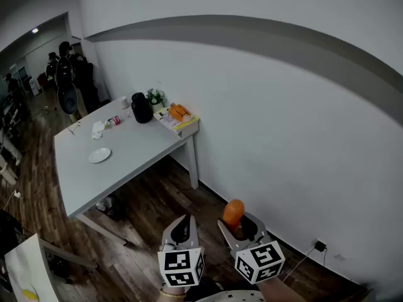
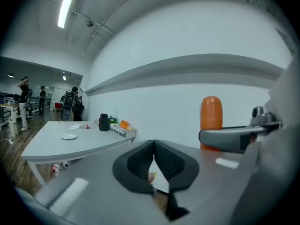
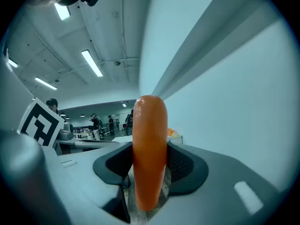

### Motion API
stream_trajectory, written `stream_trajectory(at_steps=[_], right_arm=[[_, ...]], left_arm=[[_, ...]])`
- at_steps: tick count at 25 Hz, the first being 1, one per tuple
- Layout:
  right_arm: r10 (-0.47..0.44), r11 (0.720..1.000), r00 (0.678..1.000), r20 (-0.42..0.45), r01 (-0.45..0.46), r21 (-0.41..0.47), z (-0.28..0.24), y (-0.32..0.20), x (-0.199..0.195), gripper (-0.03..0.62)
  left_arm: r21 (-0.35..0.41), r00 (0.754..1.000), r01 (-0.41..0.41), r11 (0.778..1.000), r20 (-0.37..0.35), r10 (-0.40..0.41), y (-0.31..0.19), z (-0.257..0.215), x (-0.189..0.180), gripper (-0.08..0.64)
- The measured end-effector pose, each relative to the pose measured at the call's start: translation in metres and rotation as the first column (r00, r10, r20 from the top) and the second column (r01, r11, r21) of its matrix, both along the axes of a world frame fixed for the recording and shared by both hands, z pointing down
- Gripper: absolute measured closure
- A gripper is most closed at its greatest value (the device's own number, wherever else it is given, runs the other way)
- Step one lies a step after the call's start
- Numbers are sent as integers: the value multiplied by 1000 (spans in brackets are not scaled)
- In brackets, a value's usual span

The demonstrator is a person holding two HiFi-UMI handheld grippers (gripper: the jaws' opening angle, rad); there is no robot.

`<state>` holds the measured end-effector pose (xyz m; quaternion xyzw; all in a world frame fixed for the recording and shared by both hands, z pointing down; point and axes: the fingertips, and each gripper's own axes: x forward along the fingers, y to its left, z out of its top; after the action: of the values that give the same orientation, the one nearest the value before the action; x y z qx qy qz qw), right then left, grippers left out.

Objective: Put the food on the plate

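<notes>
My right gripper [image 1: 241, 226] is shut on a smooth orange sausage-shaped food [image 3: 150, 149], which stands upright between the pads and sticks out above them [image 1: 233, 212]. From the left gripper view the food [image 2: 211, 120] shows at the right, behind a right jaw. My left gripper [image 1: 181, 229] is shut with its pads [image 2: 165, 161] meeting and nothing held. A small white plate [image 1: 99, 155] lies on the white table [image 1: 135, 153], far off at the upper left [image 2: 69, 136]. Both grippers hang over the wooden floor near the wall, well away from the table.
At the table's far end stand a black jug [image 1: 141, 107], a small plant [image 1: 154, 96] and orange items on a flat stack [image 1: 179, 112]. Crumpled tissue [image 1: 97, 129] lies near the plate. Clutter [image 1: 110, 205] sits under the table. People [image 1: 63, 61] stand in the far room.
</notes>
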<state>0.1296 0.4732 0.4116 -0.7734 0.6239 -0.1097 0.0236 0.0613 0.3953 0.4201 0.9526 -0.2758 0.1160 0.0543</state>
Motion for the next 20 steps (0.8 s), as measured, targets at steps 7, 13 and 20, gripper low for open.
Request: stream_trajectory(at_steps=[7, 13, 20], right_arm=[[-106, 994, 994, 10, 107, -27, 11, -28, -14, 376], [-263, 965, 964, 40, 264, -12, 16, -86, -48, 376], [-383, 923, 923, 12, 384, -16, 9, -181, -60, 376]], left_arm=[[-26, 995, 97, 995, 2, -97, -19, 13, -20, 552], [-9, 972, 234, 972, 25, -234, -68, 17, -61, 552], [-15, 935, 355, 935, -2, -356, -154, 13, -80, 552]])
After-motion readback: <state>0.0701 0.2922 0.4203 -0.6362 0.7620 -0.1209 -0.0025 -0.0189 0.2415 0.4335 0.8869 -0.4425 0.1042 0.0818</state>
